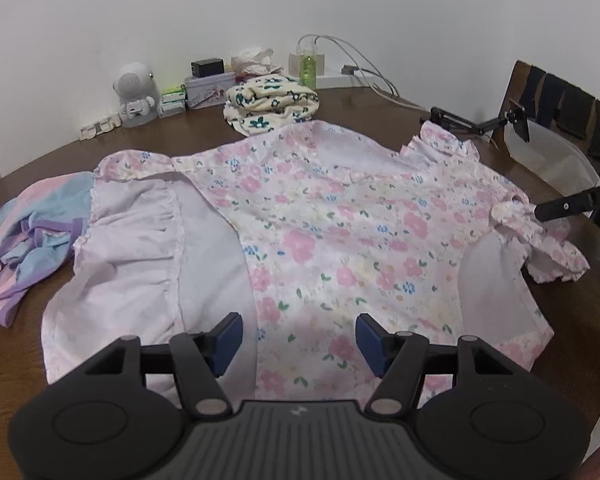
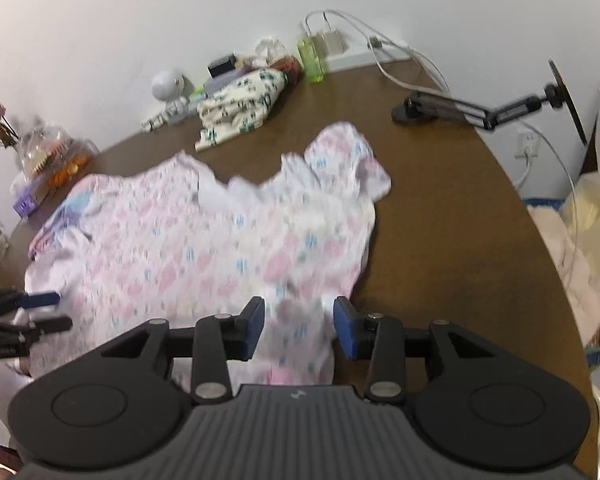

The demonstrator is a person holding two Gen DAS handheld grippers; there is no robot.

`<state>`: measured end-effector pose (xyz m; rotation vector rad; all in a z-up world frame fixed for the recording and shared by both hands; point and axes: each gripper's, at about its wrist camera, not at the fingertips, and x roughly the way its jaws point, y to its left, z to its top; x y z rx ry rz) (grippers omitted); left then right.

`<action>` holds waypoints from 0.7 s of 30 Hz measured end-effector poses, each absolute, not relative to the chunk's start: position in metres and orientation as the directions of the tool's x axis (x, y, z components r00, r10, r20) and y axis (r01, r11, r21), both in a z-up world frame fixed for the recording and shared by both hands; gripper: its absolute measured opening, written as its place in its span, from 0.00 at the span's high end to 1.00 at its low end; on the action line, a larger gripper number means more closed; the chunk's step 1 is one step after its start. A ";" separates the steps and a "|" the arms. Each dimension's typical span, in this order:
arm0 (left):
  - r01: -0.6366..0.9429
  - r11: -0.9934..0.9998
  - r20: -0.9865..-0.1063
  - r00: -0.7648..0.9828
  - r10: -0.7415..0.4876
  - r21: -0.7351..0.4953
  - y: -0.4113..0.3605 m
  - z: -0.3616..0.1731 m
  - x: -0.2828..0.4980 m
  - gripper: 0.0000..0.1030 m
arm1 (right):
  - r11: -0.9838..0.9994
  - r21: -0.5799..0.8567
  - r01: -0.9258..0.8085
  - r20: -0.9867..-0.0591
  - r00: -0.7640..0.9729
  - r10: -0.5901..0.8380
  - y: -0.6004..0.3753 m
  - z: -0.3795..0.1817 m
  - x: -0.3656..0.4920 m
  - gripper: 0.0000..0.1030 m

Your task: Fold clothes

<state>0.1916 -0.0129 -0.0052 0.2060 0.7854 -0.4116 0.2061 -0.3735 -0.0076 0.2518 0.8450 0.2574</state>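
Table [image 1: 380, 100], brown wood, rounded edge, set against a white wall; its near edge is cut off by the gripper bodies in both views.

Floral dress [image 1: 340, 232], white with pink and blue flowers, spread flat across the middle of the table. Its left side is folded inward, showing the plain pale lining; its lower hem is hidden under the left gripper body. The right wrist view shows the dress badly blurred, pattern reduced to smears.

Pastel garment [image 1: 32, 232], pink, blue and purple, bunched at the dress's left edge, partly cut off by the picture edge.

Cream floral cloth [image 1: 272, 104], bundled just beyond the dress collar.

Desk arm [image 2: 472, 110], black, jointed, beyond the dress's right sleeve; what its far end carries is hard to make out.

Clutter along the wall beyond the dress: round white robot figure [image 1: 136, 92], lilac tin [image 1: 210, 88], green bottle [image 1: 309, 66], white cables [image 1: 364, 68]. Small items beside the tin are too small to identify.

Left gripper [image 1: 299, 338], jaws wide, above the dress's near part, nothing pinched.

Right gripper [image 2: 299, 322], jaws partly apart, dress fabric lying between them; whether the pads touch it is unclear through blur. In the left wrist view only one black fingertip shows, at the ruffled right sleeve.
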 end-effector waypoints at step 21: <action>0.352 0.936 -0.712 0.659 -0.243 0.006 0.011 0.000 0.189 0.43 | 0.969 0.186 -0.161 -0.641 0.727 0.244 -0.372 0.012 0.176 0.69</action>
